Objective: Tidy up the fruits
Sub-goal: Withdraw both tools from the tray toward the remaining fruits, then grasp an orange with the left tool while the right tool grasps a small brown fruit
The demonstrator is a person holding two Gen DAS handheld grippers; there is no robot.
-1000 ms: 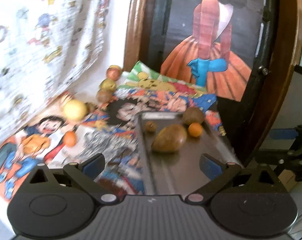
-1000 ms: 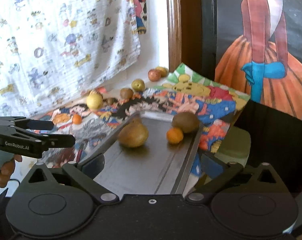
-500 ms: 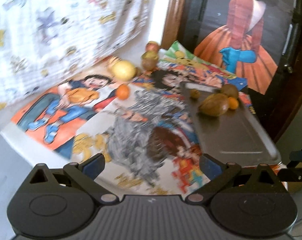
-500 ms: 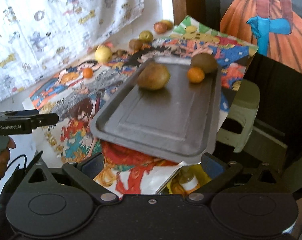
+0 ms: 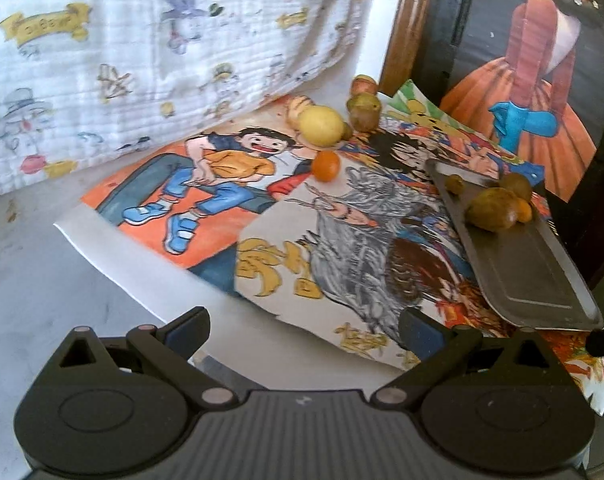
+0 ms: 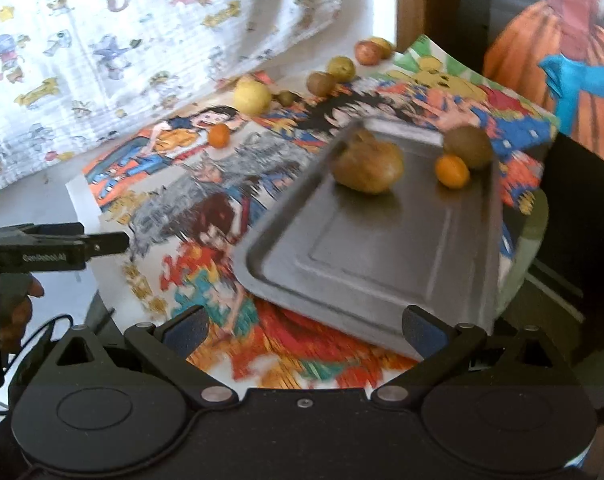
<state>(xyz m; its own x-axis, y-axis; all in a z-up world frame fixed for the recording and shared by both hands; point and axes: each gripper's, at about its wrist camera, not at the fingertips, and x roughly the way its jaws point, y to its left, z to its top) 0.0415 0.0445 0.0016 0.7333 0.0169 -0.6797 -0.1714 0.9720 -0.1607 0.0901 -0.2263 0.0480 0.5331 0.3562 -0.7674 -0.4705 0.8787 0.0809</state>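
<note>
Both hand-held grippers, left [image 5: 302,330] and right [image 6: 304,328], were wide open, empty. Small orange fruit [image 5: 325,165] at 12 o'clock: approach low, centre it between the fingers.

Both wrist views face forward — sharing tray [image 5: 542,276] [image 6: 382,248], fruits

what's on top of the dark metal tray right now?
On the dark metal tray: a large brown fruit, a small orange fruit, a brown kiwi-like fruit and a small olive-brown fruit, mostly hidden in the right view.
</note>
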